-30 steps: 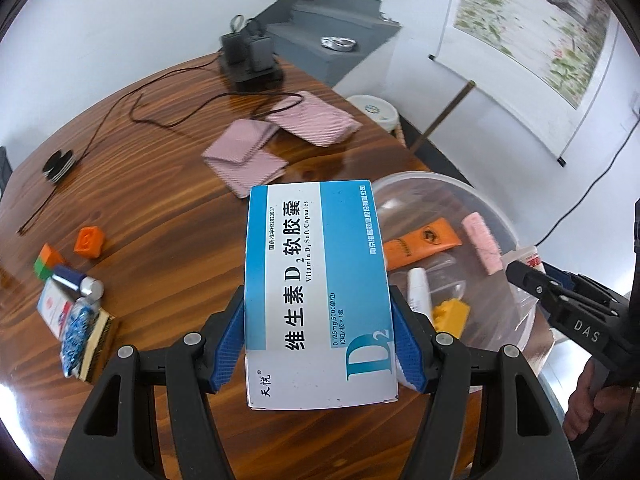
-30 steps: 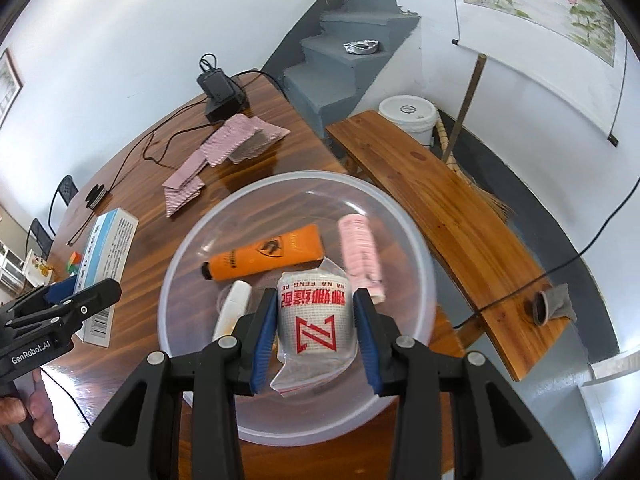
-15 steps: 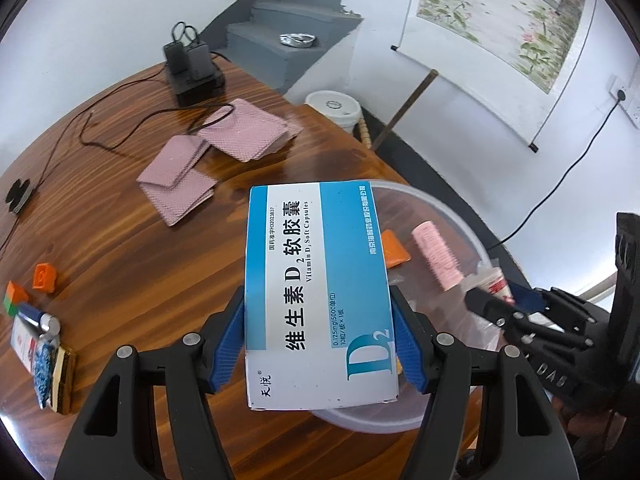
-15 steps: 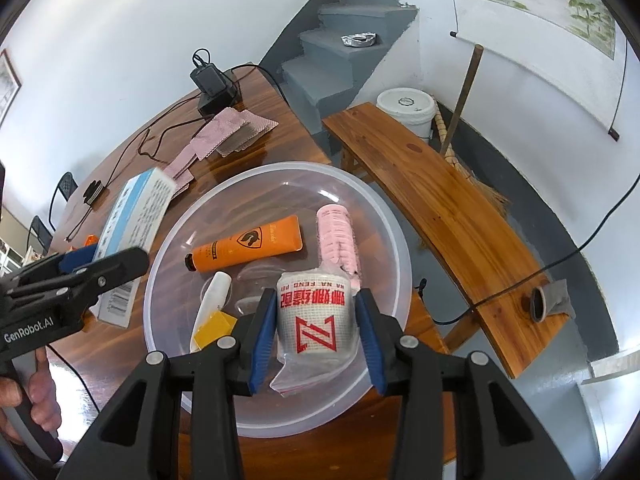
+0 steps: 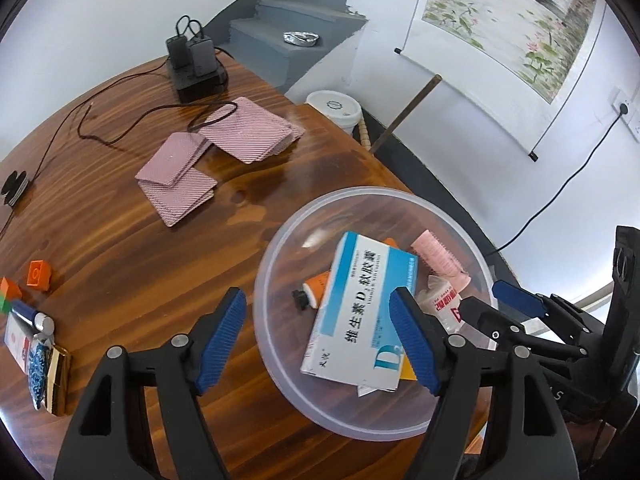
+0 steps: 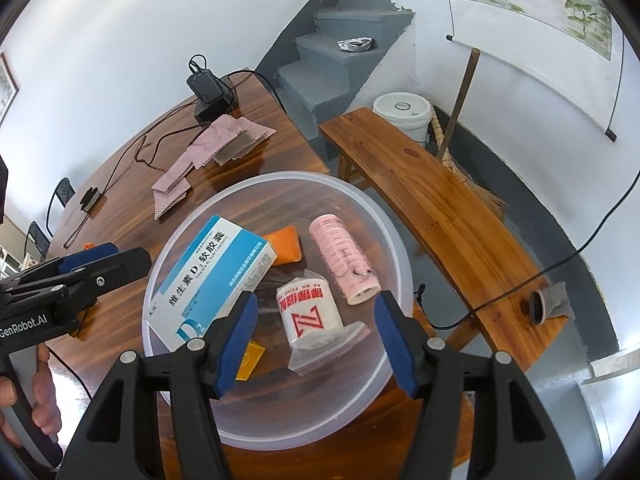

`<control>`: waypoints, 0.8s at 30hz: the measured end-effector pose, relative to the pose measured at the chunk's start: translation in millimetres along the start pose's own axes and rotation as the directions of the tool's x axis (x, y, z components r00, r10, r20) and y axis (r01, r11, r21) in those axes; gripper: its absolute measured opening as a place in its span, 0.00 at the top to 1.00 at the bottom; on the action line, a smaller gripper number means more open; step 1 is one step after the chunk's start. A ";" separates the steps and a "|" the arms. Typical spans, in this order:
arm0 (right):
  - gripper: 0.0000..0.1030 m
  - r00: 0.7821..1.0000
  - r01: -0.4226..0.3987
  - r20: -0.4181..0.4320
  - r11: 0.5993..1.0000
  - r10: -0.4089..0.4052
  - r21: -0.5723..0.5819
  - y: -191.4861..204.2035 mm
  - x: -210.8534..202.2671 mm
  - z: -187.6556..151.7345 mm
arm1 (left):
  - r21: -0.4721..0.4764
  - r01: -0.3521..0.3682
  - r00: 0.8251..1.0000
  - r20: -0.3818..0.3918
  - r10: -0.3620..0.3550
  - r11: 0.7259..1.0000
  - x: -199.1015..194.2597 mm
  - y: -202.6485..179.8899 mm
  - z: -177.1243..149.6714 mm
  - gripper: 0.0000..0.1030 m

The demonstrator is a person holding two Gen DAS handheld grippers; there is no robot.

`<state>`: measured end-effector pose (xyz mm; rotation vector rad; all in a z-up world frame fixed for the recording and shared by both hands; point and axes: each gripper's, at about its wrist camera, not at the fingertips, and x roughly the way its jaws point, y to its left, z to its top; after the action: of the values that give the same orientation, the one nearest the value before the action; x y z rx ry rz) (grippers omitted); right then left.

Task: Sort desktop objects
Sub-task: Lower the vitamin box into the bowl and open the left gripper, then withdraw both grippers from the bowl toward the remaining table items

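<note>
A clear plastic bowl (image 5: 280, 360) stands on the round wooden table; it also shows in the right wrist view (image 6: 396, 248). In it lie a blue-and-white vitamin D box (image 5: 360, 312) (image 6: 216, 276), a white bandage roll in a plastic bag (image 6: 308, 312) (image 5: 444, 304), a pink roller (image 6: 344, 258) (image 5: 438, 258), an orange tube (image 6: 284, 246) and a yellow piece (image 6: 250, 360). My left gripper (image 5: 320, 344) is open and empty above the bowl's left side. My right gripper (image 6: 312, 340) is open and empty above the bowl's near side.
Pink card stacks (image 5: 248, 136) and a black charger (image 5: 196, 68) with cables lie at the back of the table. Small blocks, a tube and packets (image 5: 32, 332) lie at the left edge. A wooden bench (image 6: 440, 208) and a white bucket (image 6: 404, 116) stand to the right.
My left gripper moved over the bowl, opened and let go of the vitamin D box, which now lies in the bowl. My right gripper opened and let go of the bandage roll.
</note>
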<state>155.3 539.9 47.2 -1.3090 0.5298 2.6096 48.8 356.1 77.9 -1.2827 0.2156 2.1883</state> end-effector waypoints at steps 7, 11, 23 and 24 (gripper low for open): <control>0.37 1.000 -0.015 0.007 0.999 0.016 -0.032 17.1 -0.9 0.2 | -0.041 -0.036 0.999 -0.002 0.036 0.998 -7.1 19.4 -9.4 0.25; 0.35 1.000 -0.028 0.012 0.998 0.028 -0.049 29.1 -0.5 1.2 | -0.074 -0.063 0.998 0.005 0.063 0.995 -15.3 36.2 -15.3 0.25; 0.35 0.996 -0.087 -0.007 0.987 0.087 -0.134 81.7 6.7 -3.3 | -0.198 -0.131 0.991 0.009 0.135 0.971 -42.5 95.7 -40.9 0.25; 0.35 0.996 -0.091 -0.010 0.986 0.091 -0.138 85.1 7.5 -4.0 | -0.205 -0.134 0.990 0.008 0.138 0.969 -44.2 99.7 -42.8 0.25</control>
<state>127.5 459.9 59.0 -1.3601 0.4254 2.7637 40.8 239.2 77.6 -1.3899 0.0726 2.3912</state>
